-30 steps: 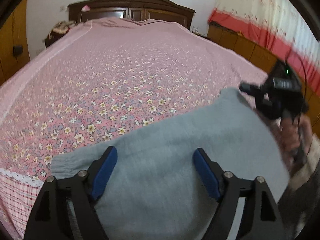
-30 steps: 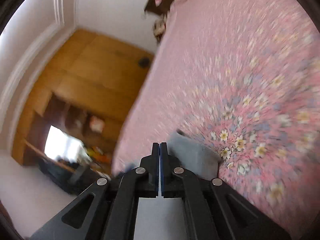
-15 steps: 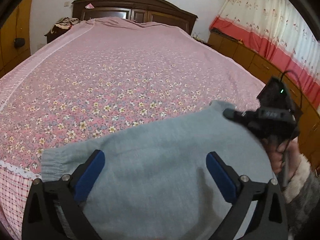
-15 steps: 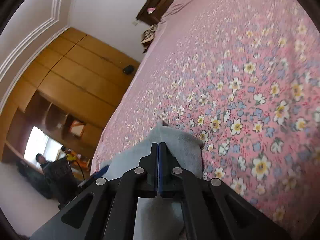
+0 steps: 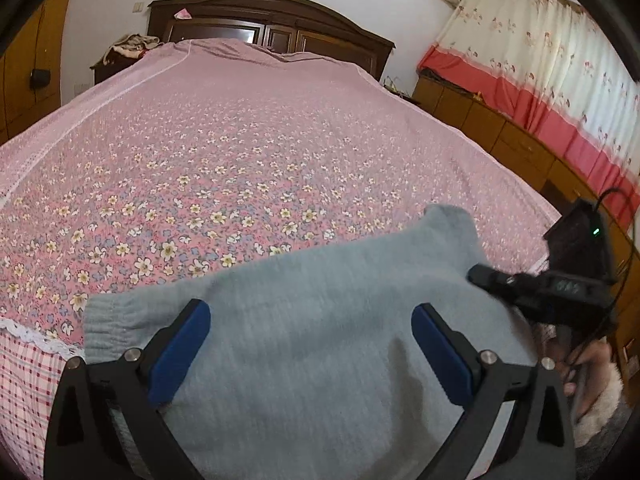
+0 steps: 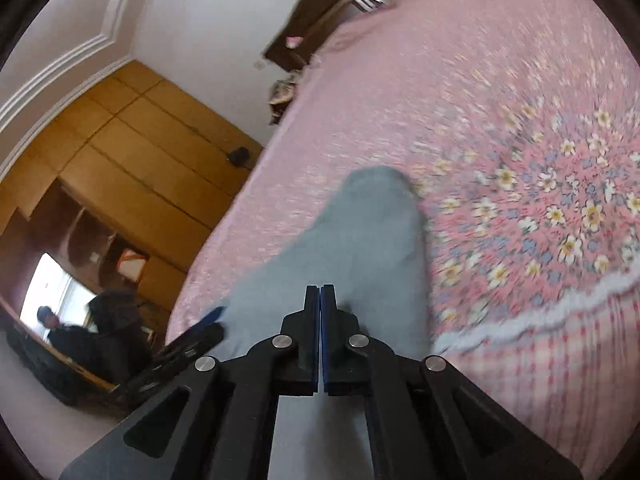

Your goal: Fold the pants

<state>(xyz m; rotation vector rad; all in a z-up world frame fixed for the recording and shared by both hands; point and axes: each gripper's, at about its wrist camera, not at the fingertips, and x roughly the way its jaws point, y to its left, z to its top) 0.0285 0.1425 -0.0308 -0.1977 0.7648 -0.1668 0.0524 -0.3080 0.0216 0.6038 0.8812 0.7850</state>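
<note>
Grey-blue pants (image 5: 320, 320) lie folded flat on the near end of a pink floral bed (image 5: 240, 160). My left gripper (image 5: 310, 312) hovers over their near part, jaws wide open, with nothing pressed between the blue pads (image 5: 180, 352). My right gripper (image 6: 321, 290) is shut, its two pads together, and I see no cloth pinched in it. It hangs over the pants (image 6: 360, 240) at their right side. In the left wrist view the right gripper (image 5: 478, 276) pokes in from the right, over the pants' right edge, with a hand (image 5: 588, 364) behind it.
A dark wooden headboard (image 5: 272, 20) closes the far end of the bed. Low wooden cabinets (image 5: 520, 140) and a red-and-cream curtain (image 5: 552, 72) run along the right. A wooden wardrobe (image 6: 132, 168) stands on the left. The bed's checked edge (image 5: 24, 380) drops off nearby.
The left jaws have spread wider. The right gripper, still shut, has drawn back from the pants' far right corner toward the near side. The pants still lie flat.
</note>
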